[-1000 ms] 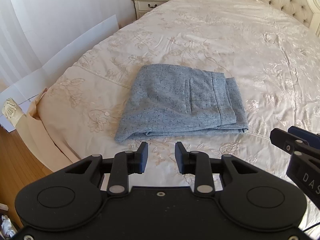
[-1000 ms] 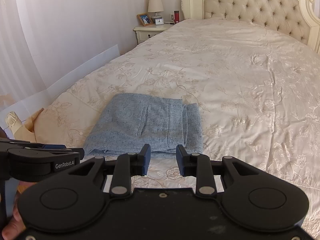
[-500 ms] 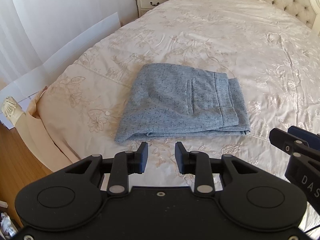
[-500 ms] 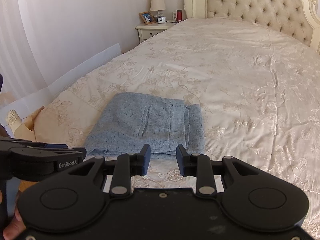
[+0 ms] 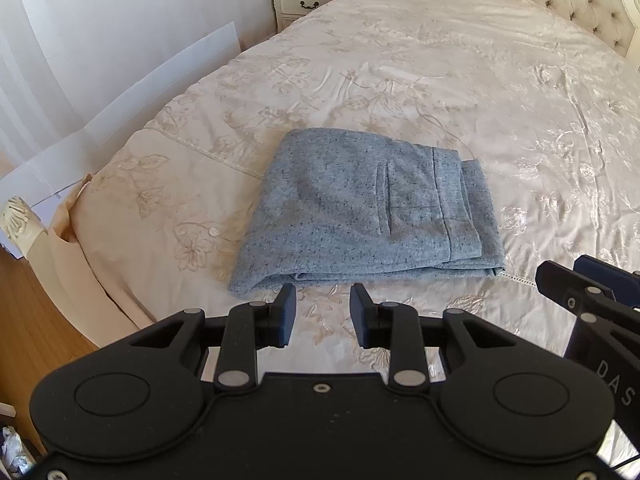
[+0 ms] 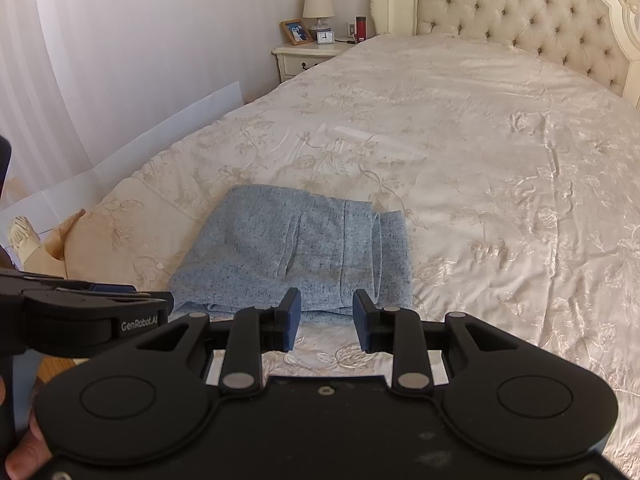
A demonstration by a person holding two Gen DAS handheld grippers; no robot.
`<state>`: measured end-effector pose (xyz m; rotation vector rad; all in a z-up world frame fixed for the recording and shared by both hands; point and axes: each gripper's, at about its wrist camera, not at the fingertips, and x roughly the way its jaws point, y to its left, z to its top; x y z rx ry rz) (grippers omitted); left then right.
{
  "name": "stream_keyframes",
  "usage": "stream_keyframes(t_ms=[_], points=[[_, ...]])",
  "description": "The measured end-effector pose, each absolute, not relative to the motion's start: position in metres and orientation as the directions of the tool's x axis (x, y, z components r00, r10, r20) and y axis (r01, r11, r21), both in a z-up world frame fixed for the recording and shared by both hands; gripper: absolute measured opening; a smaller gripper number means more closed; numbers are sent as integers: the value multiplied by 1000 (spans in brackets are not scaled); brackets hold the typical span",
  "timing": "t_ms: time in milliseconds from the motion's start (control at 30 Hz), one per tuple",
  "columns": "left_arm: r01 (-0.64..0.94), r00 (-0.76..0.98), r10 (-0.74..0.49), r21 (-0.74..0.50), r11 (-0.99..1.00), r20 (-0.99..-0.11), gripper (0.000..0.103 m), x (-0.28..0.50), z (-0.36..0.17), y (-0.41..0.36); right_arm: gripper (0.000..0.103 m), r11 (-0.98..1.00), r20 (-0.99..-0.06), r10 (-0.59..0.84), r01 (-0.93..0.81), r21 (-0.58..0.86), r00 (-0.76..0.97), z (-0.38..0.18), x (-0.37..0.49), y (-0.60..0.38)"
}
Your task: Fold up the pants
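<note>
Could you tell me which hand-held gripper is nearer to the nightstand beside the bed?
Left. The left hand-held gripper hovers on the nightstand's side of the folded pants; the right hand-held gripper is beside it, farther toward the bed's middle. Both are far away.

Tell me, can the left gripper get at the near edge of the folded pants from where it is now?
Probably yes. The left gripper sits just short of the near edge of the folded pants, jaws apart and empty, with only bare bedspread between them. The right gripper is off to the side.
</note>
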<state>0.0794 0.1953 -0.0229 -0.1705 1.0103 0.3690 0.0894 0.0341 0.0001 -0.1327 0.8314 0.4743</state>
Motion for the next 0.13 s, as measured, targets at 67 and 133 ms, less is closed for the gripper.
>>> stream_keyframes(t_ms=[67, 133], points=[[-374, 476, 219, 29, 927, -852, 40, 81, -24, 196, 31, 890, -739, 350, -451, 70, 575, -1, 91, 35], [-370, 475, 212, 25, 929, -854, 40, 82, -25, 198, 31, 893, -743, 345, -444, 71, 574, -3, 93, 36]])
